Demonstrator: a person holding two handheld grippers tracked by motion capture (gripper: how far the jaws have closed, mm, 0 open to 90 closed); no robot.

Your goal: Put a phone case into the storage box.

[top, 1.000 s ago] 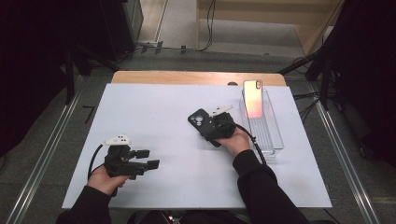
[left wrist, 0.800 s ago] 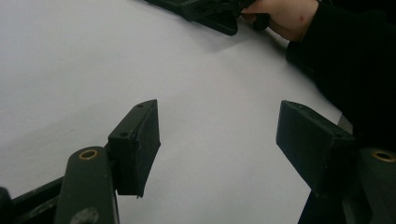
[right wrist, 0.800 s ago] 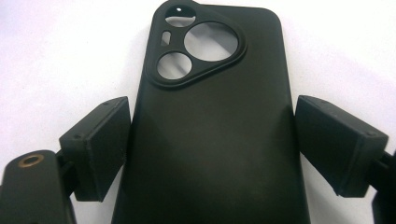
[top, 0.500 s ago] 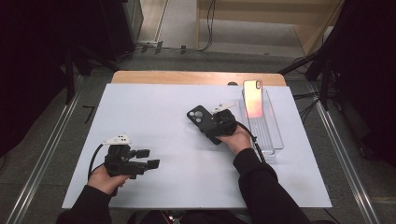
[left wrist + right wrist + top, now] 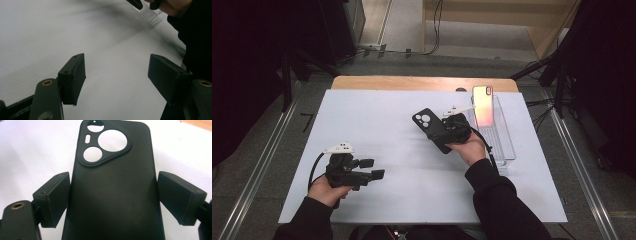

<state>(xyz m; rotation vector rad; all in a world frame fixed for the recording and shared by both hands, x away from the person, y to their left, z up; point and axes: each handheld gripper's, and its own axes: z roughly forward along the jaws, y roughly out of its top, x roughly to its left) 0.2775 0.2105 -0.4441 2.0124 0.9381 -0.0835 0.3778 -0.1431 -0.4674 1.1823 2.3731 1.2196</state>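
Case: black phone case (image 5: 112,187) with its camera cut-outs upward, clamped by its two long edges between the pads of the right gripper (image 5: 112,197); in the high view the case (image 5: 431,128) sits right of the mat's middle, jutting up-left from the gripper, and whether it clears the mat cannot be told.
Right gripper: seen from above at (image 5: 447,135); its jaws have just been closing and now press the case on both sides.
Left gripper: (image 5: 372,169) low over the near-left part of the mat, jaws spread wide with nothing between them; its own camera (image 5: 116,72) shows bare white mat between the pads.
Mat: white sheet (image 5: 377,115) covering most of the tabletop, with a strip of wooden edge (image 5: 402,83) at the far side.
Tray: clear plastic tray (image 5: 507,145) along the mat's right edge, just beside the right hand (image 5: 469,149).
Phone: phone (image 5: 482,105) with a glowing orange-pink screen, in the far end of the tray, near the held case but apart from it.
Obstructions: open mat lies between the two grippers; the tray and phone crowd the right gripper's right side.
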